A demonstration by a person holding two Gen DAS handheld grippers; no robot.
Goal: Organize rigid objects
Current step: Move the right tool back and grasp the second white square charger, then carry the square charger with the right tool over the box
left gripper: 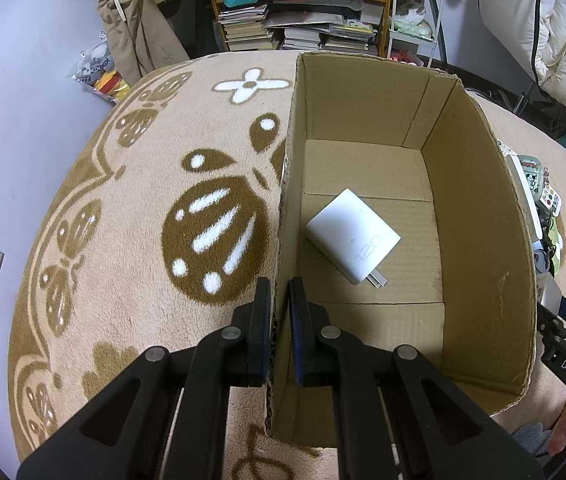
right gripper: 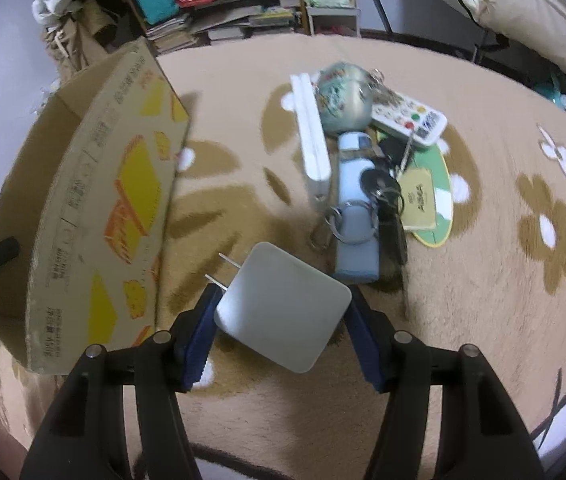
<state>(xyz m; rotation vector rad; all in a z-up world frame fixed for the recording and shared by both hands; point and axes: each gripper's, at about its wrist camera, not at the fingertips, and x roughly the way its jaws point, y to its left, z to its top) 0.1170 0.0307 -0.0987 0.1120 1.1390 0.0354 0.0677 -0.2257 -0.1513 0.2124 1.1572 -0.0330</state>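
My left gripper (left gripper: 280, 292) is shut on the near left wall of an open cardboard box (left gripper: 479, 216), one finger outside and one inside. On the box floor lies a white plug-in charger (left gripper: 353, 236). My right gripper (right gripper: 285, 295) is shut on a second white charger (right gripper: 283, 308), its blue pads pressing on two opposite sides. This charger hangs above the rug with its prongs pointing up-left. The box (right gripper: 95, 208) stands to its left, showing its printed yellow outer wall.
Beyond the held charger a pile lies on the beige patterned rug (right gripper: 483, 280): a long white box (right gripper: 313, 140), a round tin (right gripper: 343, 98), a remote (right gripper: 411, 118), a light-blue bottle (right gripper: 357, 216), keys (right gripper: 379, 184) and a green card (right gripper: 431, 200). Shelves of books (left gripper: 303, 20) stand behind.
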